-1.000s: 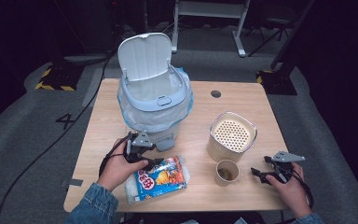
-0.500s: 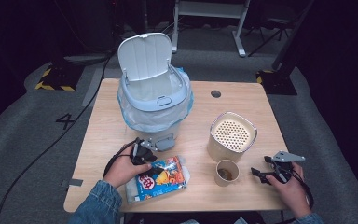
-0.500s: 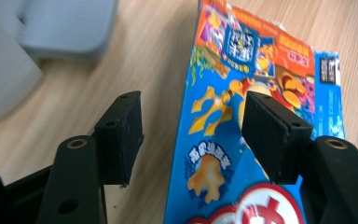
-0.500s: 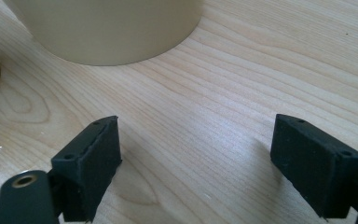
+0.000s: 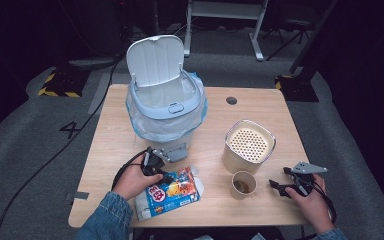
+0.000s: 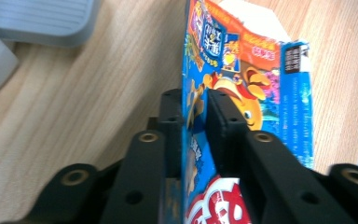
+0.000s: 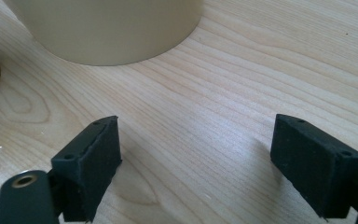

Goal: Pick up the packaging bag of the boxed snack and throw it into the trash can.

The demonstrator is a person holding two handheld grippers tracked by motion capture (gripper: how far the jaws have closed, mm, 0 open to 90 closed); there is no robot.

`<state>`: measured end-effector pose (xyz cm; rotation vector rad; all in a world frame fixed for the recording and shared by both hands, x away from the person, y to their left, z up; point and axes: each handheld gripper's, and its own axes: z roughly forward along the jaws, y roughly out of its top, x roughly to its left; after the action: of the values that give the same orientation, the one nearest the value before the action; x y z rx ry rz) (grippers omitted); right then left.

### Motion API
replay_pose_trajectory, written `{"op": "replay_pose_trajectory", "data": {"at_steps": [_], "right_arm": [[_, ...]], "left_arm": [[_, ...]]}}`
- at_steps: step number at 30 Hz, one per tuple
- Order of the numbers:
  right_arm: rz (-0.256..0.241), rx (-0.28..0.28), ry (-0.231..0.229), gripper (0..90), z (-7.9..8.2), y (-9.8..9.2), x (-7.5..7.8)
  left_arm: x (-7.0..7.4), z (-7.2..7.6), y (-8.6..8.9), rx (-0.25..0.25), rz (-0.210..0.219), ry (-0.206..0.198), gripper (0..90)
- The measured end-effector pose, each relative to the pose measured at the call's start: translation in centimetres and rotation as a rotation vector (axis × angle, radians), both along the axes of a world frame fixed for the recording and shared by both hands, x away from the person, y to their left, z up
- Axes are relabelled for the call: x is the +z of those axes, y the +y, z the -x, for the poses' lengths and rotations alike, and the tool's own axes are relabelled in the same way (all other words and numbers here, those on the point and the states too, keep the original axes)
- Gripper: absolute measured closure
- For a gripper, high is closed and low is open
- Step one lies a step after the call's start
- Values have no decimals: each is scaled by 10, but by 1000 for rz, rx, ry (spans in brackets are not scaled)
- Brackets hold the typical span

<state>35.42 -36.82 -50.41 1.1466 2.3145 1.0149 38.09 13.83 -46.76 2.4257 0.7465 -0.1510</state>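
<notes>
Since a second ago: left gripper (image 5: 156,169) has come down from beside the bin's pedal onto the near edge of the snack box (image 5: 172,196); right gripper (image 5: 291,185) has stayed put.
Left gripper's hold: in the left gripper view its jaws are pinched on the box's upper edge (one jaw either side of the printed panel (image 6: 214,70)), so it grips the box.
Where the box lies: flat on the table (image 5: 260,115) at its front edge, just in front of the bin's pedal, long axis running left to right with a slight tilt.
Key relation: open-lidded bin (image 5: 166,102) stands directly beyond the box and the left gripper, so the likely lift goes up and forward over the rim; the left hand is much the nearer.
Left hand's pose: forearm enters from the bottom, wrist bent in toward the box.
Right gripper: jaws wide apart over bare wood, beside the paper cup (image 5: 243,184) and the beige canister (image 5: 248,146), holding nothing.
</notes>
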Motion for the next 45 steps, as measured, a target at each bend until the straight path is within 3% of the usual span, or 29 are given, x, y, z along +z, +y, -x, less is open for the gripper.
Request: {"op": "replay_pose_trajectory", "data": {"at_steps": [6, 12, 13, 14, 17, 23, 29, 45], "right_arm": [[0, 0, 0, 161, 0, 0, 0], [-1, -1, 0, 161, 0, 0, 0], [-1, -1, 0, 161, 0, 0, 0], [-1, 0, 0, 161, 0, 0, 0], [-2, -1, 0, 161, 0, 0, 0], [-1, 0, 0, 161, 0, 0, 0], [-2, 0, 0, 161, 0, 0, 0], [0, -1, 0, 161, 0, 0, 0]], "left_arm": [[18, 5, 9, 22, 117, -49, 853], [43, 13, 16, 33, 241, -160, 874], [43, 13, 16, 33, 241, -160, 875], [53, 16, 18, 45, 298, -205, 875], [64, 19, 21, 57, 373, -259, 876], [82, 21, 22, 68, 469, -335, 876], [104, 22, 20, 97, 516, -421, 876], [161, 8, 15, 113, 577, -539, 876]]}}
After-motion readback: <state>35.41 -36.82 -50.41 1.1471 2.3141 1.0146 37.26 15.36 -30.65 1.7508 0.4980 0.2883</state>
